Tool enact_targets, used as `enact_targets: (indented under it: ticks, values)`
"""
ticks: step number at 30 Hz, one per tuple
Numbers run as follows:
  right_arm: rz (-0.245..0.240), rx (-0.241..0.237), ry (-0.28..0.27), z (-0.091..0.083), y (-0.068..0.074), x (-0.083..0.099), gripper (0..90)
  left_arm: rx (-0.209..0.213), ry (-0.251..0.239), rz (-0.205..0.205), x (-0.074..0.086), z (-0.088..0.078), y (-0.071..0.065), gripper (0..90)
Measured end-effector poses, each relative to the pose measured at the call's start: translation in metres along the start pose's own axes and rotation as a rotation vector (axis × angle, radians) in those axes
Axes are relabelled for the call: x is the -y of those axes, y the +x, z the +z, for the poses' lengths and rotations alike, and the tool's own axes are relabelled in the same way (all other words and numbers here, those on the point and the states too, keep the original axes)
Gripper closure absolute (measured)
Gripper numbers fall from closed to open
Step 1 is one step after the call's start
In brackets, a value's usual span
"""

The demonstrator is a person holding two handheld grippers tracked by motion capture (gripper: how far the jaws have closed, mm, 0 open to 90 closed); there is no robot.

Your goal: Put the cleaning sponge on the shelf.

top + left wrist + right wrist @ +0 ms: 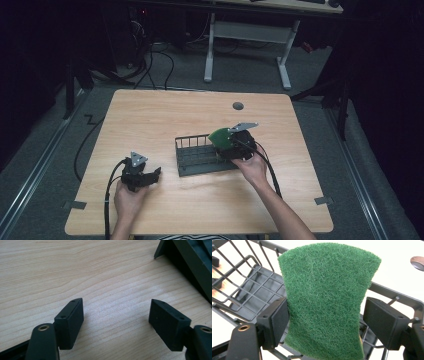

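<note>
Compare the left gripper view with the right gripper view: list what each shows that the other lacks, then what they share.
Left gripper view alone: the left gripper with its black jaws spread wide and nothing between them, over bare light wooden tabletop.

Right gripper view alone: a green fibrous scouring pad between the jaws of the right gripper. The left jaw touches it; whether the right jaw does is unclear. A round grey grommet in the table.

Shared: the dark wire rack, seen only as a corner in the left gripper view.

A round grey grommet (238,105) sits in the wooden table (150,120) toward twelve o'clock. Beyond stands a white desk frame (247,37).
</note>
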State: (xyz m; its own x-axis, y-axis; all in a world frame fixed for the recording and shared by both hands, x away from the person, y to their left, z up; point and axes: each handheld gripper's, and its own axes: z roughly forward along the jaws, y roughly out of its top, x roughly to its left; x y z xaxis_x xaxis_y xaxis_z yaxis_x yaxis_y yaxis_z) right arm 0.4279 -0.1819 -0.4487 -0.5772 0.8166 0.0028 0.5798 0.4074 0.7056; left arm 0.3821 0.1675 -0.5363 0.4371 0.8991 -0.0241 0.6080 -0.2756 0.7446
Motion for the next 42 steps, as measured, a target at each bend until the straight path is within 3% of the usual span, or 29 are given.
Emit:
enact_targets:
  ticks: [18, 29, 32, 42]
  values:
    - [0.063, -0.005, -0.099, -0.036, -0.017, 0.004, 24.0, -0.003, 0.001, 0.003, 0.0, 0.0, 0.0, 28.6]
    - [0.124, 0.025, -0.16, -0.058, -0.036, 0.021, 27.7, -0.006, 0.001, 0.005, 0.0, 0.0, -0.001, 28.8]
    - [0.146, 0.031, -0.151, -0.061, -0.042, 0.028, 27.8, -0.006, 0.001, 0.005, 0.0, 0.0, -0.001, 28.8]
    - [0.167, 0.05, -0.19, -0.083, -0.051, 0.036, 28.9, -0.006, 0.001, 0.005, 0.0, 0.0, -0.001, 28.9]
